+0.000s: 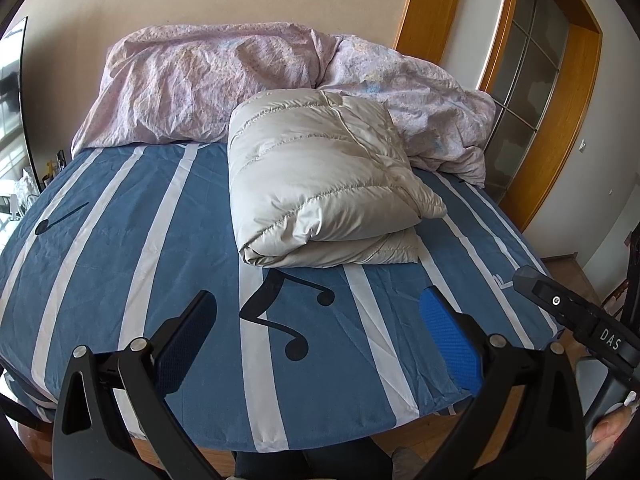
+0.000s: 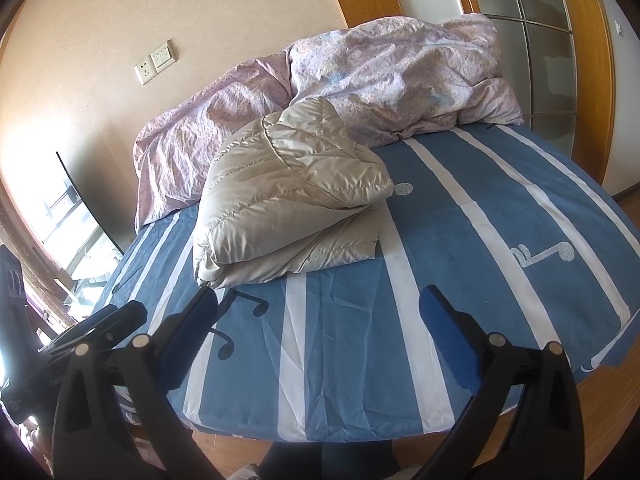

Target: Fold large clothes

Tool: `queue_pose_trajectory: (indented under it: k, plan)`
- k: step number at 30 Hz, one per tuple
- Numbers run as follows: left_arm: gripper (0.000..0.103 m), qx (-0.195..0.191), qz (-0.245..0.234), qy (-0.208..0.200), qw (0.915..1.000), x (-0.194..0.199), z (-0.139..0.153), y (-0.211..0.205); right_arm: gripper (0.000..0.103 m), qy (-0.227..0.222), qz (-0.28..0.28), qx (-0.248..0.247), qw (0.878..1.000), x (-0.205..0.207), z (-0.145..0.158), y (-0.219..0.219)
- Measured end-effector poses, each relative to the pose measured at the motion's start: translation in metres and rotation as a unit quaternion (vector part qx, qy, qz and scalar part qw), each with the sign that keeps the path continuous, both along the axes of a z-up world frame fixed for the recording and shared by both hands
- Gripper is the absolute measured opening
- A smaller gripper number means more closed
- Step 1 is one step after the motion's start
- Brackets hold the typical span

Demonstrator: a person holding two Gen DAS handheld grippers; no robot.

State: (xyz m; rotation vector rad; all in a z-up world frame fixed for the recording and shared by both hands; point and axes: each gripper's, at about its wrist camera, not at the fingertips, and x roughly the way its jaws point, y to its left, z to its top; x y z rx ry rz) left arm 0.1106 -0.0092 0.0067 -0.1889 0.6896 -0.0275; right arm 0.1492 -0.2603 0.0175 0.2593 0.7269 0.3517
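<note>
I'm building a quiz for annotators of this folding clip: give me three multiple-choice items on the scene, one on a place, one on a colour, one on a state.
1. Where does the beige quilted down jacket lie?
A. On the floor
B. On the blue bedsheet with white stripes, in front of the crumpled pink floral duvet
C. Hanging on the door

2. What colour are the music-note prints near the jacket's front edge?
A. Red
B. Yellow
C. Black

3. What state is the jacket in?
A. Folded into a compact stack
B. Spread flat
C. Held by a gripper

Answers: 1 B, it rests on the sheet with the duvet behind it. 2 C, black notes show. 3 A, layers are stacked, and the left gripper and right gripper are open and apart from it.
</note>
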Motion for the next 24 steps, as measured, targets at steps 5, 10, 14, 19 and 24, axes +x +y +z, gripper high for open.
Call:
queue_pose_trajectory:
  k: [5, 10, 14, 19, 24]
  plan:
    - [0.102, 0.000, 0.001, 0.000, 1.0000, 0.0003, 0.0000, -0.0001, 0.101, -0.001, 0.001, 0.000, 1.000, 0.0017, 0.0009, -0.0005]
    - [0.102, 0.003, 0.002, 0.000, 1.0000, 0.0007, 0.0001, 0.0003, 0.101, -0.001, 0.000, -0.001, 1.000, 0.0020, 0.0009, -0.0003]
    - [0.102, 0.007, 0.004, -0.001, 1.0000, 0.0017, -0.0006, 0.0006, 0.101, 0.001, 0.000, -0.003, 1.000, 0.0025, 0.0007, 0.0004]
    - [0.102, 0.007, 0.003, -0.003, 1.0000, 0.0017, -0.0002, 0.0003, 0.101, 0.001, 0.000, -0.003, 1.000, 0.0025, 0.0005, 0.0010]
    - [0.102, 0.008, 0.001, -0.004, 1.0000, 0.0031, -0.0016, -0.0003, 0.101, 0.002, 0.000, -0.003, 1.000, 0.0023, 0.0004, 0.0007]
